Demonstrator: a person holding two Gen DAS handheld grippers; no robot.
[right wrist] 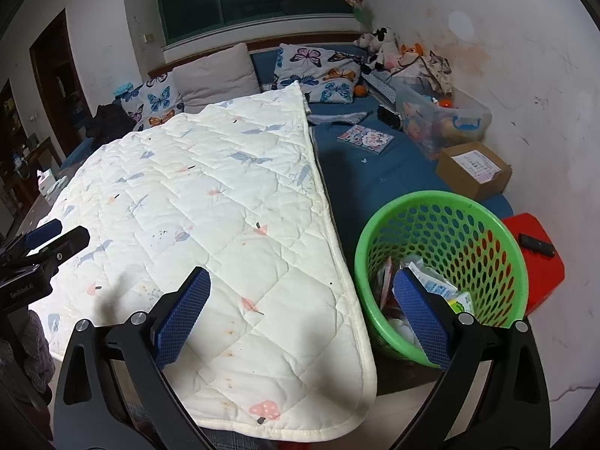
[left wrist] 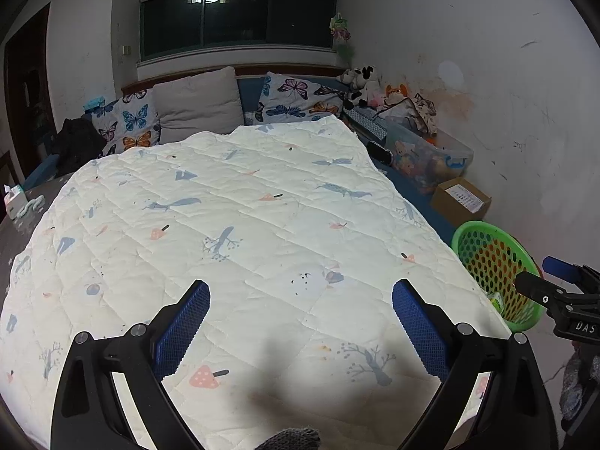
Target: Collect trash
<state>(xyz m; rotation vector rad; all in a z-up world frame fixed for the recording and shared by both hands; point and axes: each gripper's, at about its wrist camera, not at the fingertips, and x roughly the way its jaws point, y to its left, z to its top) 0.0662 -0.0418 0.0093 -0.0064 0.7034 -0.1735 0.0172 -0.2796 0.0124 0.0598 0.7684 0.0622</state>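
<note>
1. Tissue box (left wrist: 15, 195): far left of the left claw, at the bed's edge.
2. Left claw (left wrist: 300, 300): jaws spread wide, holding nothing, poised over the quilt.
3. Quilt (left wrist: 225, 225): white, quilted, printed with whales and mushrooms; spread on the bed beneath and ahead of both claws.
4. Pillows (left wrist: 135, 120): butterfly print, beyond the quilt, against the headboard.
5. Right claw (right wrist: 302, 292): jaws spread wide, nothing between them; left finger over the quilt, right finger (right wrist: 420, 318) in front of the basket.
6. Basket (right wrist: 375, 247): green, perforated, just right of the quilt's edge, at the right claw's right finger.
7. Trash (right wrist: 435, 285): wrappers and crumpled paper, lying inside the basket.
8. Cardboard box (right wrist: 472, 172): beyond the basket, near the wall.
9. Red stool (right wrist: 543, 273): right of the basket, a dark remote (right wrist: 536, 244) on top.
</note>
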